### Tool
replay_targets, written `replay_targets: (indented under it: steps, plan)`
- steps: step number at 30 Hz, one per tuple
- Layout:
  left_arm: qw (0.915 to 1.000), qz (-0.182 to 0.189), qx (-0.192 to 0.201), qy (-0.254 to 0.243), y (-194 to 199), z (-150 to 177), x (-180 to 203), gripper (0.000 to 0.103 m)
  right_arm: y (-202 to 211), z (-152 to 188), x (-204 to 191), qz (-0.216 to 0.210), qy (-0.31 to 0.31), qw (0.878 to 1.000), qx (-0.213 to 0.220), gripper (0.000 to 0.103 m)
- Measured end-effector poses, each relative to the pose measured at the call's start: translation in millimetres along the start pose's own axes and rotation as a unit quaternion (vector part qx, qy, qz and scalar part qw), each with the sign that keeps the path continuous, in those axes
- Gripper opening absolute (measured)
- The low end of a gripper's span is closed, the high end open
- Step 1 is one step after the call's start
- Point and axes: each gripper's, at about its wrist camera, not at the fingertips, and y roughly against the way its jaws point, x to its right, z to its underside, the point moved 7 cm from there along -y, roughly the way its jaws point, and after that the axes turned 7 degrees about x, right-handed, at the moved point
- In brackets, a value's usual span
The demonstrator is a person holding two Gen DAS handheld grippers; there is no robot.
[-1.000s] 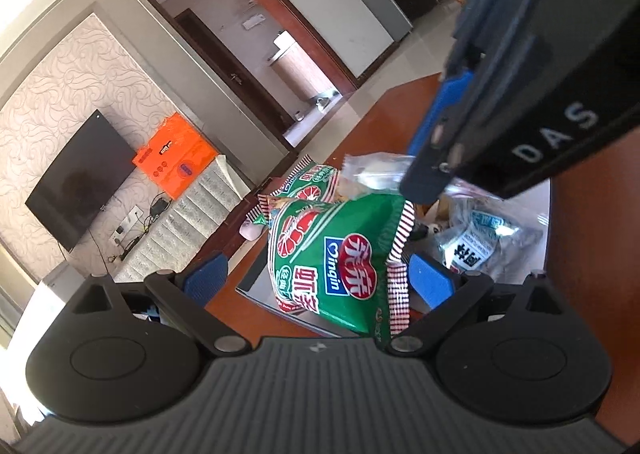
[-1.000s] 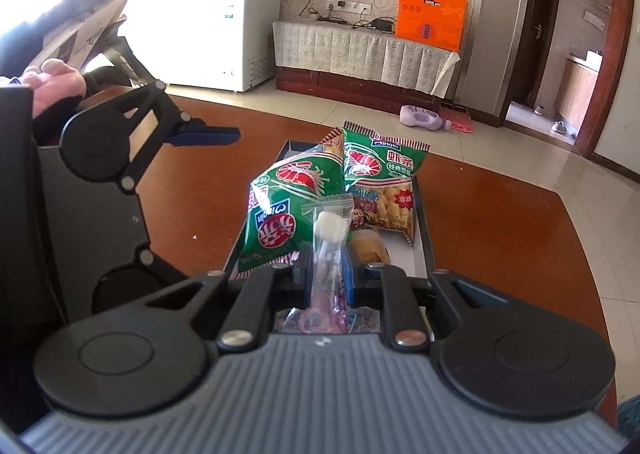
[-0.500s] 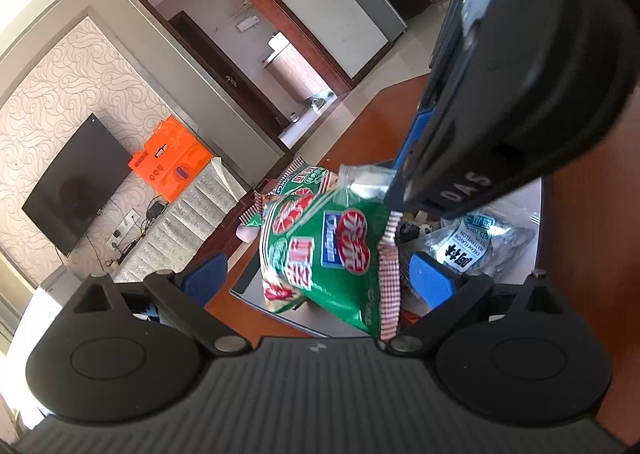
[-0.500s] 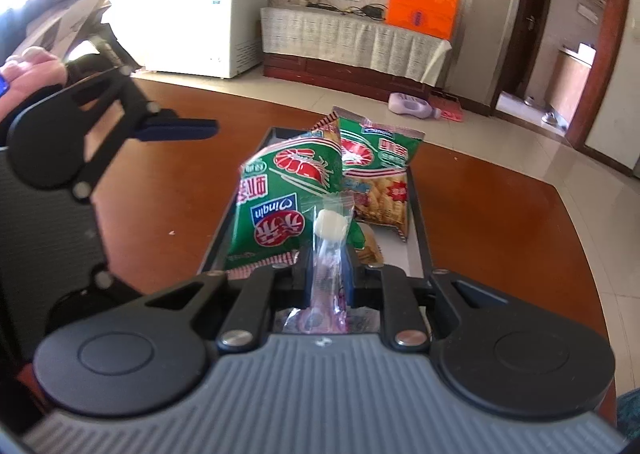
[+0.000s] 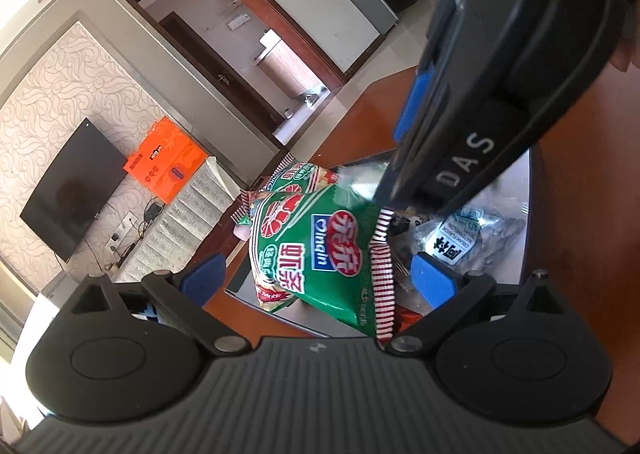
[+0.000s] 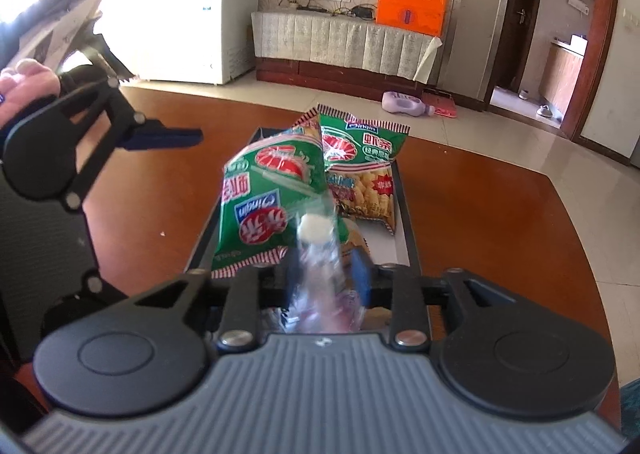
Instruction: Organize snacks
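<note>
Snacks sit in the dark tray (image 6: pixel 412 238), centre of the right wrist view. My right gripper (image 6: pixel 326 278) has just been opening: its blue pads now stand clear of the clear candy packet (image 6: pixel 318 250) between them, no longer pinching it. The packet is blurred, so I judge it is dropping or about to drop into the tray's near end; that item counts as placed.

My left gripper (image 5: pixel 320 278) is spread wide and holds nothing. One green shrimp-chip bag (image 5: pixel 320 250) leans between its fingers in the lower centre of the left wrist view, untouched.

A second green bag (image 6: pixel 364 146) lies further up the tray. A grey packet (image 5: pixel 468 238) sits at right in the left view.

Obstruction: the leaning green bag crowds the drop spot, and my right gripper's body fills the upper right of the left view, hiding part of the tray.
</note>
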Motion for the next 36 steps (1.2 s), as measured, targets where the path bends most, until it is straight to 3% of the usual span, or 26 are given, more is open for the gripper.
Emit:
replay_targets:
  steps: [6, 18, 22, 31, 36]
  plan:
    - [1.0000, -0.006, -0.002, 0.000, 7, -3, 0, 0.102, 12, -4, -3, -0.016, -0.009, 1.000, 0.018, 0.049]
    - [0.9972, -0.032, 0.013, 0.067, 49, -30, 5, 0.102, 67, 6, 21, 0.043, -0.112, 0.992, 0.048, 0.051]
    - [0.9902, -0.048, 0.006, 0.131, 69, -38, 14, 0.102, 93, 14, 21, 0.071, -0.125, 0.987, 0.072, 0.065]
    - [0.9686, -0.107, -0.019, 0.224, 101, -33, 6, 0.102, 134, 26, 9, 0.100, -0.094, 0.986, 0.093, 0.066]
    - [0.9653, -0.113, -0.029, 0.234, 113, -24, 1, 0.102, 157, 44, 3, 0.104, -0.090, 0.987, 0.084, 0.066]
